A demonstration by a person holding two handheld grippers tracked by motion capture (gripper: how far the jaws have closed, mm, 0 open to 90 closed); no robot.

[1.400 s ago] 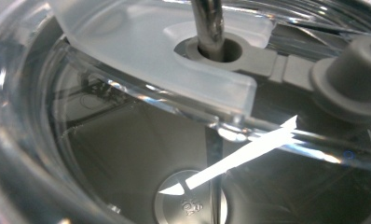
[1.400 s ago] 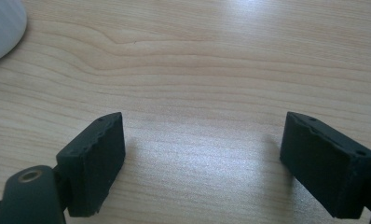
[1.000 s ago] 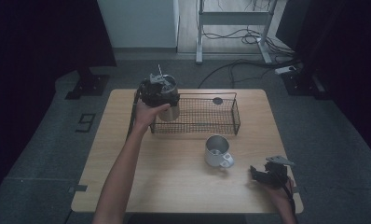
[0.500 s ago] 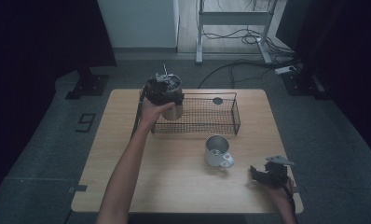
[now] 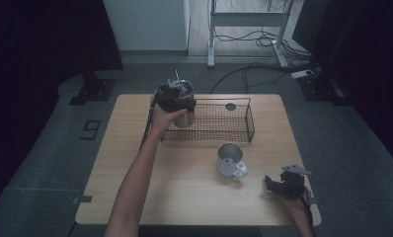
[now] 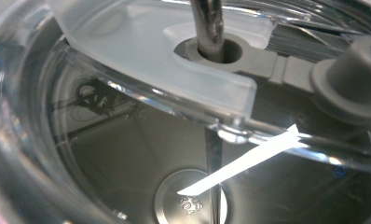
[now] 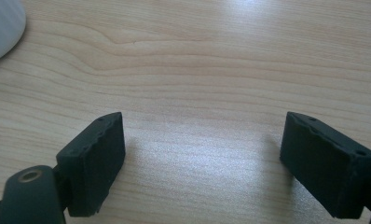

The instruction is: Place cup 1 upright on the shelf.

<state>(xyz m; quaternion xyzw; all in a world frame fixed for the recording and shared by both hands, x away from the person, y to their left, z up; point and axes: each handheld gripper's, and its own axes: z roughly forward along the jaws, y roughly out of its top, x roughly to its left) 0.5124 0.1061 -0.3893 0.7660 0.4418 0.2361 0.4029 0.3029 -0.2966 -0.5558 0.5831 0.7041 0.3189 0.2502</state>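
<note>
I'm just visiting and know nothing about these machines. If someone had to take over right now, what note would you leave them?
Left gripper: clamped on the top of the steel tumbler, which has a clear lid and a straw, at the left end of the wire basket. I cannot tell whether the tumbler rests on the basket floor yet.
Right gripper: open, holding nothing, resting on the table near its right front corner.
Steel mug: on the table in front of the basket, untouched.
Left to do, probably: set the tumbler down, let go, then put the mug in the basket.
</note>
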